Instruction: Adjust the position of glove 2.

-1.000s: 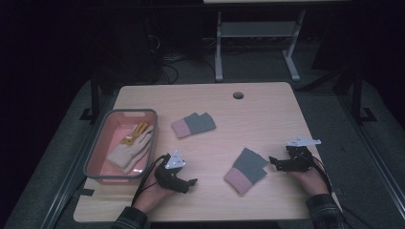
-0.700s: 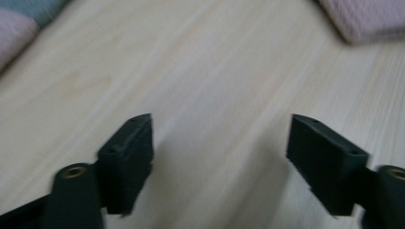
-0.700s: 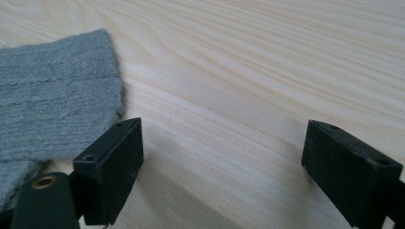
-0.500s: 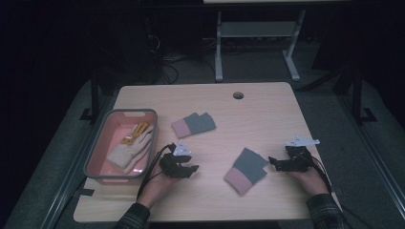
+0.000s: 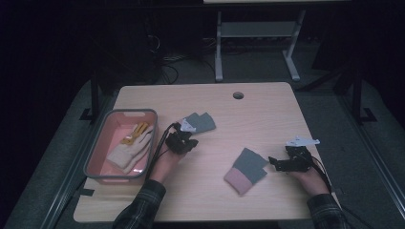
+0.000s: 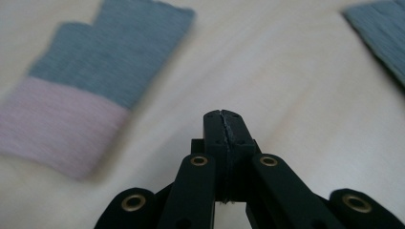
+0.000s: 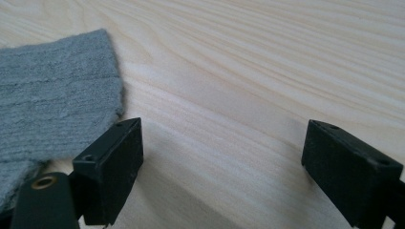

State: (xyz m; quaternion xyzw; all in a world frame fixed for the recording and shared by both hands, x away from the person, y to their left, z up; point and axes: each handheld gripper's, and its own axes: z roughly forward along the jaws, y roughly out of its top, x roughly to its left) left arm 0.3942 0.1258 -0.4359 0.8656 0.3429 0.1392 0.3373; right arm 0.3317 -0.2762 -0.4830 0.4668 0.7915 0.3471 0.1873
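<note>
Left tongs [image 6: 223, 117] just pressed together, empty, near mitten [image 6: 90, 90]; right tongs [image 7: 224, 162] spread.

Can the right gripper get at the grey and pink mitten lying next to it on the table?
Probably yes. The right gripper is open, with the mitten flat on the table just beside it, its edge by one jaw, and nothing lies between them.
</note>
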